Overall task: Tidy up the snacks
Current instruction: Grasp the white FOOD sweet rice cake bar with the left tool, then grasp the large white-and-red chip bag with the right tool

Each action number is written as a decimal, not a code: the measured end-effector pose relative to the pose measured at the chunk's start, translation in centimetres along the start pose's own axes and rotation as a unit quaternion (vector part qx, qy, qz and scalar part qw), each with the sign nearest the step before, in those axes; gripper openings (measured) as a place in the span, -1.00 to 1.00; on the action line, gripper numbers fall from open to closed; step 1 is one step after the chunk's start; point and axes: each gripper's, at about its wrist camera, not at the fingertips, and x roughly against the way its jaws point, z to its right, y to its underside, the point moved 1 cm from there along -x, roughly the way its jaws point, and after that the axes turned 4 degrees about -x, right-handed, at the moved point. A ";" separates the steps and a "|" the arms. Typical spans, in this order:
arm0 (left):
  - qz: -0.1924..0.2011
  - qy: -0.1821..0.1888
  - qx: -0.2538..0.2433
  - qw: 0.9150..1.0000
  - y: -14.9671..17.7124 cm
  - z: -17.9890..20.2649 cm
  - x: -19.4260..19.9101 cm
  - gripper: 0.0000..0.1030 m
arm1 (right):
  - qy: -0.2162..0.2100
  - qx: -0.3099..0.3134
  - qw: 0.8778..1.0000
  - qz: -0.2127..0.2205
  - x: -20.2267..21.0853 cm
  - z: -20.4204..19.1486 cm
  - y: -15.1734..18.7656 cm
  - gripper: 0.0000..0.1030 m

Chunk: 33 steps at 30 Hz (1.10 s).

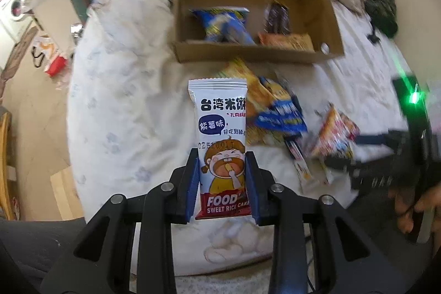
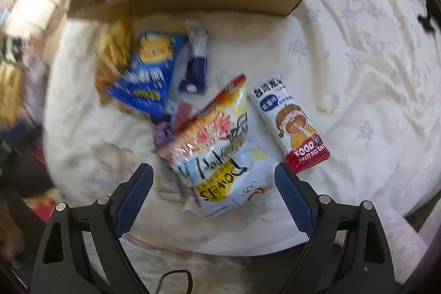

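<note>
**Left wrist view: a snack held low, a pile still loose**

Left wrist view shows the left gripper pinching a white, long foil rice-cake packet with a cartoon face and a red "FOOD" band between its blue pads. The grip sits on the lower part of the packet, so most of the wrapper stands free above the jaws. My judgement: slick foil held low may pivot or slide out on the way to the open brown cardboard box, which lies farther away on the white flower-printed bedsheet. The box's near wall stands between packet and interior; a low carry could catch the packet's top edge on it.

The box already holds a blue packet, a dark wrapper and an orange packet, so a drop onto them could leave the new one propped up.

The right gripper is spread wide over a large crinkly white-and-yellow snack bag with red print, touching nothing. A second white rice-cake packet lies just beside that bag, with a blue bag and a yellow bag overlapping nearby. Closing here may grab only loose film, or drag neighbours along. The soft bedding can also give under a push.
</note>
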 end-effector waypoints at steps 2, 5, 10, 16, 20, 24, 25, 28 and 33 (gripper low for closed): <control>0.003 -0.005 0.015 1.000 -0.5 -0.4 -0.2 -0.48 | 0.020 0.013 1.000 -0.004 -0.6 -0.4 0.1 0.78; -0.002 0.000 0.030 1.000 -0.8 -0.7 -0.9 -0.48 | 0.040 0.034 0.999 -0.009 -1.4 -1.1 -0.2 0.78; 0.007 -0.003 0.034 0.999 -1.4 -0.6 -1.1 -0.48 | 0.051 0.050 0.997 -0.009 -1.9 -1.9 -0.6 0.22; 0.002 0.007 0.042 0.999 -1.2 -0.7 -1.2 -0.48 | 0.006 0.037 0.999 0.017 0.2 -2.3 -0.7 -0.25; 0.011 0.003 0.040 0.999 -1.2 -0.5 -1.0 -0.48 | -0.036 0.010 0.998 0.051 2.6 -1.2 -0.5 -0.25; 0.028 -0.002 0.048 0.998 -1.4 -0.7 -0.6 -0.48 | -0.104 -0.017 0.986 0.132 6.6 -0.6 -0.6 -0.26; 0.034 -0.003 0.051 0.998 -1.5 -0.9 -0.5 -0.48 | -0.127 -0.020 0.974 0.186 8.9 -0.6 -0.5 -0.25; 0.057 -0.010 0.061 0.996 -1.7 -1.3 0.2 -0.48 | -0.159 -0.014 0.950 0.269 12.7 -1.1 -0.5 -0.25; 0.085 -0.025 0.062 0.994 -2.1 -1.7 1.2 -0.48 | -0.183 -0.041 0.944 0.273 12.7 -1.0 -1.0 -0.25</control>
